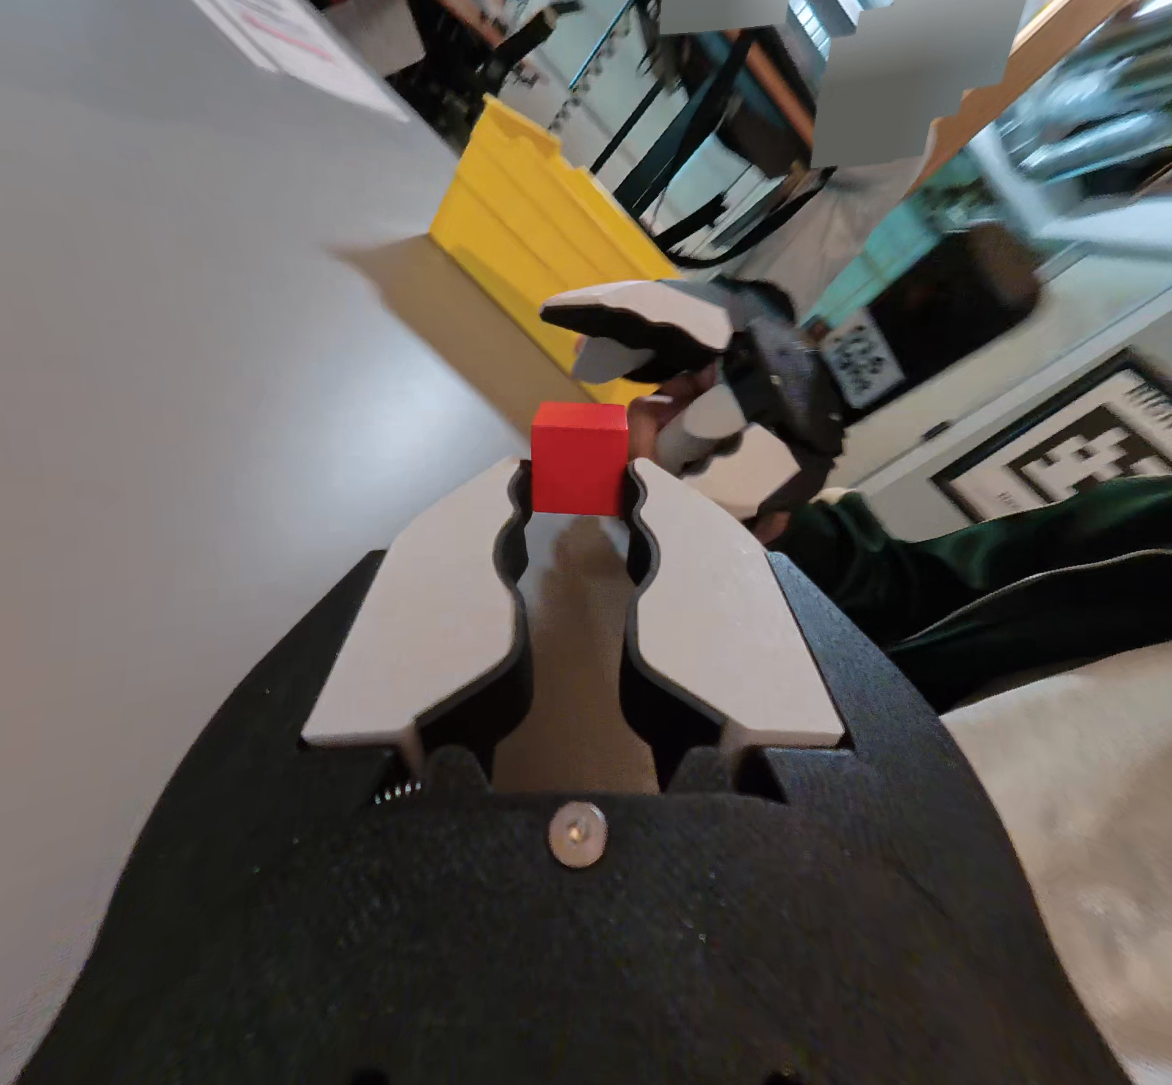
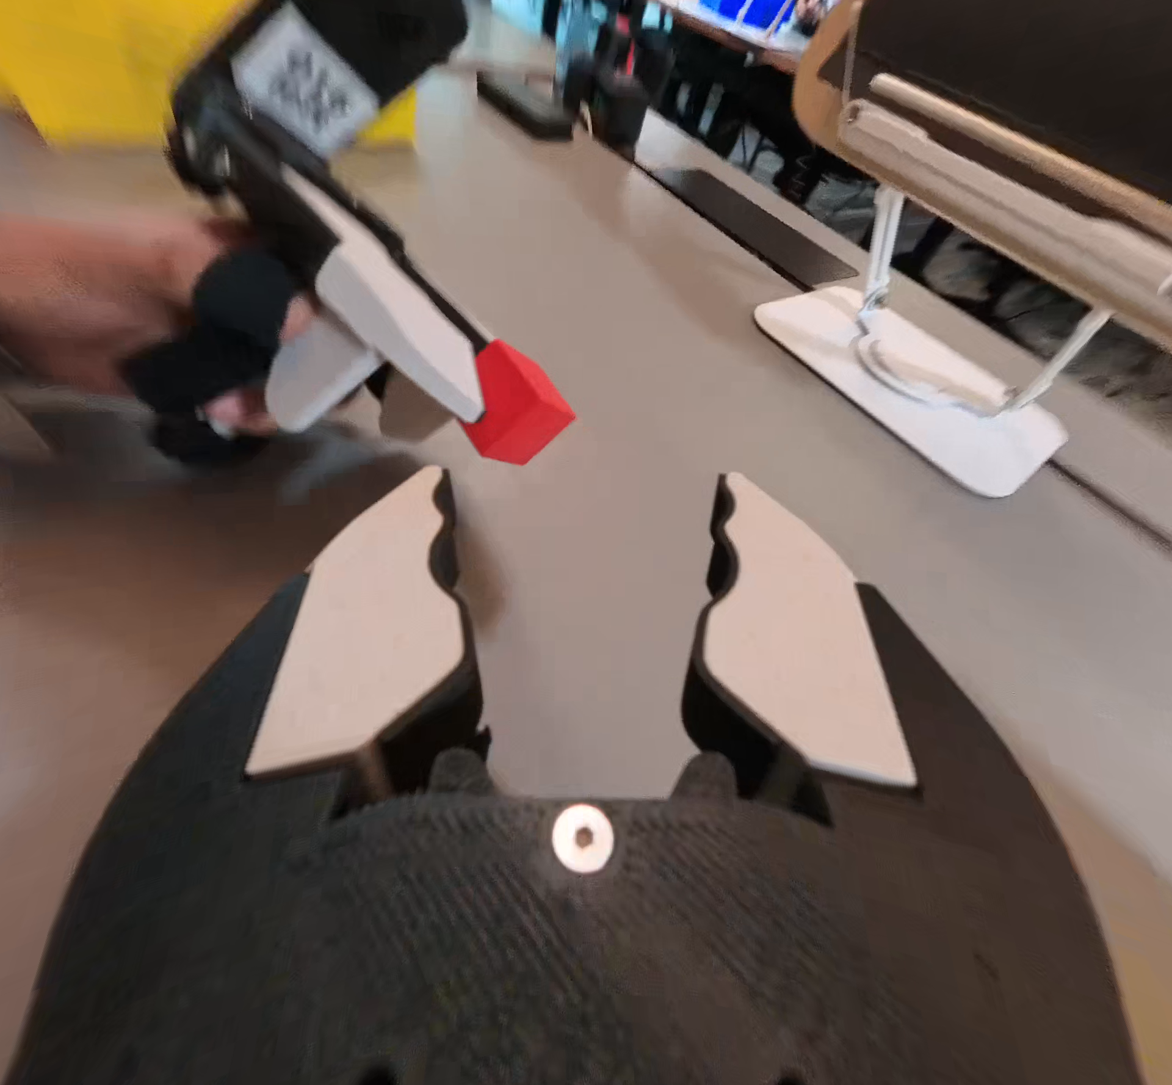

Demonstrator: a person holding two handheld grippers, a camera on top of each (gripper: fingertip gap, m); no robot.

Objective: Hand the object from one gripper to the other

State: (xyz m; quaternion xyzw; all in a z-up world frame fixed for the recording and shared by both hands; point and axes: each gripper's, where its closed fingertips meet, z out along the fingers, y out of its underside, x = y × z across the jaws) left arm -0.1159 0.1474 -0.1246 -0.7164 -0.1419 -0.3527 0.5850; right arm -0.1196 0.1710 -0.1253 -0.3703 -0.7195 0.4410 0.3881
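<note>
You are in the approach step of the handover: the cube has not yet changed grippers. Your left gripper (image 1: 578, 474) pinches the red cube (image 1: 578, 458) between its fingertips at the centre of the left wrist view, with the cube held above the grey table (image 1: 190, 357), most of it standing proud of the tips. In the right wrist view the same cube (image 2: 517, 410) sits just left of centre, above and slightly left of your right gripper (image 2: 583, 483), whose fingers are spread wide with nothing between them. The two are near but apart.

In the left wrist view your right gripper shows right of centre, just above and beyond the cube, beside the yellow bin (image 1: 533, 217) in the upper middle.

Next, I judge, you need to line the spread fingers up with the cube's exposed end, bring them around its free faces clear of the left fingertips, and press them together before the left one lets go. Releasing early would likely drop the cube onto the table.
</note>
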